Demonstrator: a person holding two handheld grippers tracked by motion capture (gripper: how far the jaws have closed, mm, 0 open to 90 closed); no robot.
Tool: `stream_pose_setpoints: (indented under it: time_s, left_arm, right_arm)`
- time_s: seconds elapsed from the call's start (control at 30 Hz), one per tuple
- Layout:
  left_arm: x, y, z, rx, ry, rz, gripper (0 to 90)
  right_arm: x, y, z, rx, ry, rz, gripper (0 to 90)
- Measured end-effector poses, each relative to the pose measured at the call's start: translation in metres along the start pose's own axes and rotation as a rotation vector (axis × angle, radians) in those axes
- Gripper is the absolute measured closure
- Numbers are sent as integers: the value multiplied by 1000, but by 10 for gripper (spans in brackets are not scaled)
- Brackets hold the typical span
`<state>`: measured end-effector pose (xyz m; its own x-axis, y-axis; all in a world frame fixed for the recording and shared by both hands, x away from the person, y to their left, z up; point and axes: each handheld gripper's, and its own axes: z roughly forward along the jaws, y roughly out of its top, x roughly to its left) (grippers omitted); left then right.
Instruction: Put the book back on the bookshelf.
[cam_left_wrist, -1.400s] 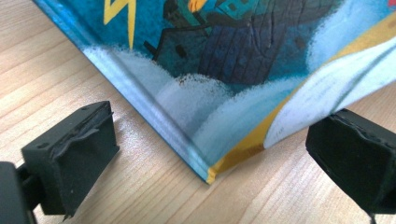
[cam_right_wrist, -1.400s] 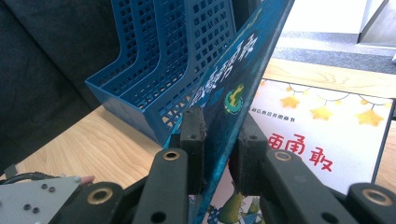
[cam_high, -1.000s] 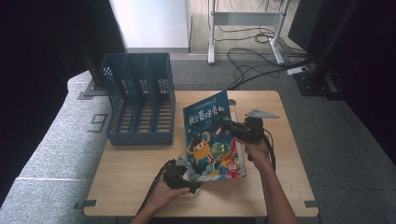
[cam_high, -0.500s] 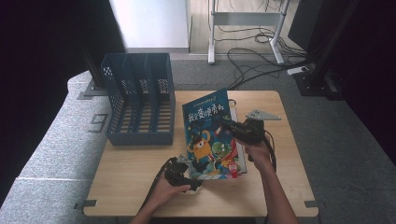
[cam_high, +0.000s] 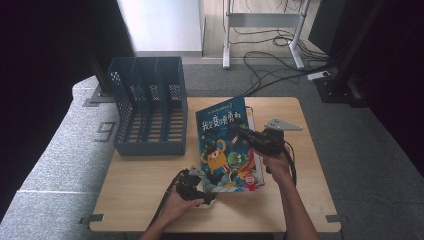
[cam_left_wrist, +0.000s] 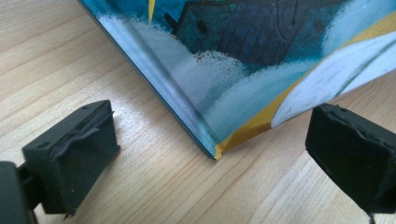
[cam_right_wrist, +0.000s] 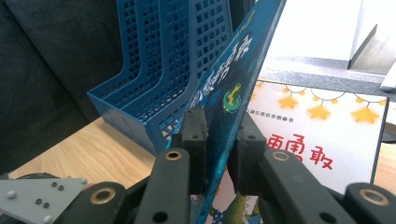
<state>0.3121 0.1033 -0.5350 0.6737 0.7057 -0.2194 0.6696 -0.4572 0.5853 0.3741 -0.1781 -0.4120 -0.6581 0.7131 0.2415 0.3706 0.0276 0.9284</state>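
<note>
I am clamping my right gripper on the tilted book's edge, while my left gripper's jaws are gaping around its lower corner.

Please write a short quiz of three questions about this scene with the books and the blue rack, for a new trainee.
1. True or false: the right gripper is shut on the blue book.
2. The left gripper is: A) shut on the book's corner, B) open with the corner between its jaws, C) inside the rack.
3. What lies flat on the table under the tilted book?

Key:
1. True; its pads press both sides of the cover.
2. B; the corner touches neither pad.
3. A second book, white with yellow stars. The rack stands beside them.
</note>
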Motion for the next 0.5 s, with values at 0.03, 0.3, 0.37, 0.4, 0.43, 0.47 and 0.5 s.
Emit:
stream_pose_setpoints:
  time_s: [0.03,0.3,0.37,0.4,0.43,0.47,0.5]
  left_arm:
    - [0,0,-3,-11,-7,-5,26]
    - [-2,0,-5,-36,-14,-16,32]
    - [-7,1,-3,-27,-30,7,28]
    - [-7,1,-3,-27,-30,7,29]
    - [-8,2,-2,-29,-24,8,30]
    - [-9,4,-2,-31,-21,6,30]
    - [-9,4,-2,-31,-21,6,30]
  right_arm:
    - [0,-1,0,-5,-3,2,773]
    - [0,-3,0,-21,-10,7,775]
    - [0,-2,1,-16,-11,7,774]
    - [0,-2,1,-16,-11,7,774]
    - [0,-2,1,-16,-10,7,774]
    - [0,-2,1,-15,-9,7,774]
    - [0,-2,1,-14,-8,6,775]
